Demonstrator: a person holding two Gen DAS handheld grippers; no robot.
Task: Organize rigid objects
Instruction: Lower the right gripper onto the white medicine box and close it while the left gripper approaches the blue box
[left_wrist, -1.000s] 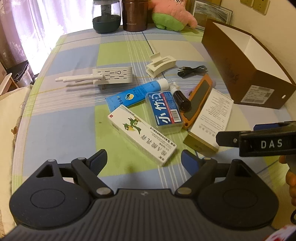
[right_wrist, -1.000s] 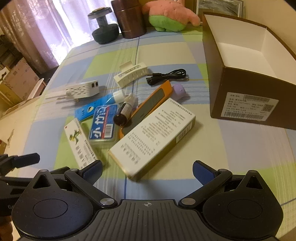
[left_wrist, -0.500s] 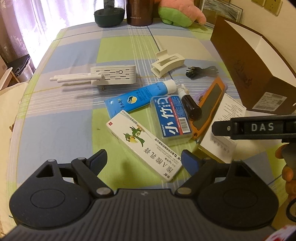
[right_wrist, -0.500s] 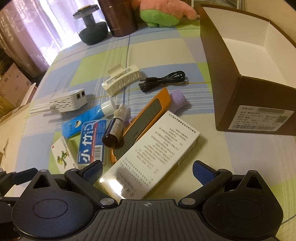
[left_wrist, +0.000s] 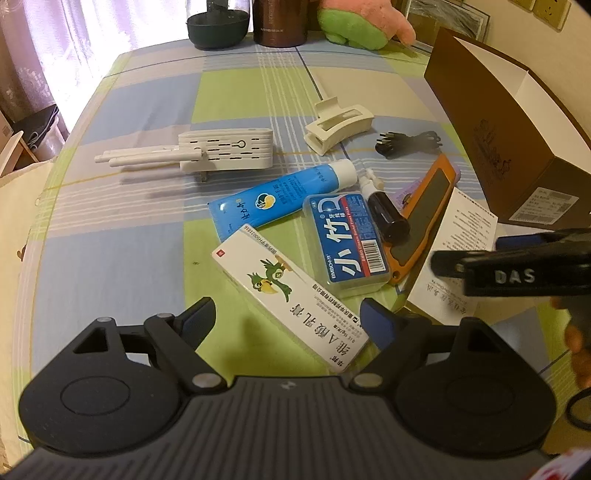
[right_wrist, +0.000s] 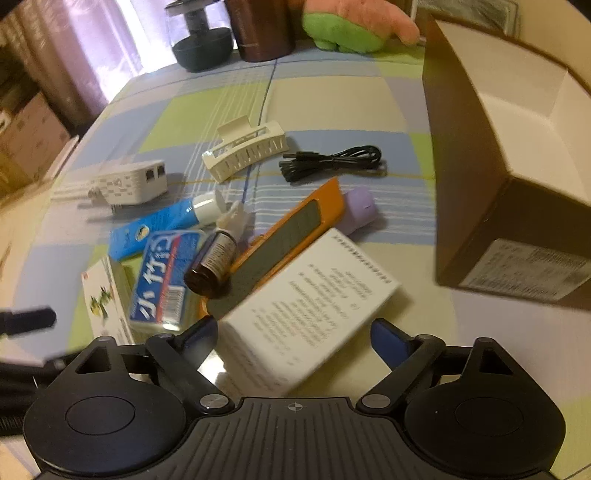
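- The right tongs (right_wrist: 291, 332) stand spread and have just been closing a little; the near end of the white printed carton (right_wrist: 306, 317) lies between the jaws, but I see no pad pressing on it yet.
- That carton's long axis runs from between the right tongs up and away to the right, so the jaws straddle its short width. This is the relation the coming grasp seems to turn on.
- The left tongs (left_wrist: 286, 314) are also spread and pinch nothing; the near end of the parrot carton (left_wrist: 291, 295) lies between and just ahead of them, running away to the left.
- The right hand is plainly the nearer to the white carton; from the left tongs it lies off to the right, partly behind the other gripper.
- The carton is a flat, stiff white box with small dark print, its far edge resting on the orange case (right_wrist: 291, 236).
- Beyond and to the right of the right tongs stands the open brown box (right_wrist: 480, 177) on the checked bench (right_wrist: 332, 103), likely where the carton goes.
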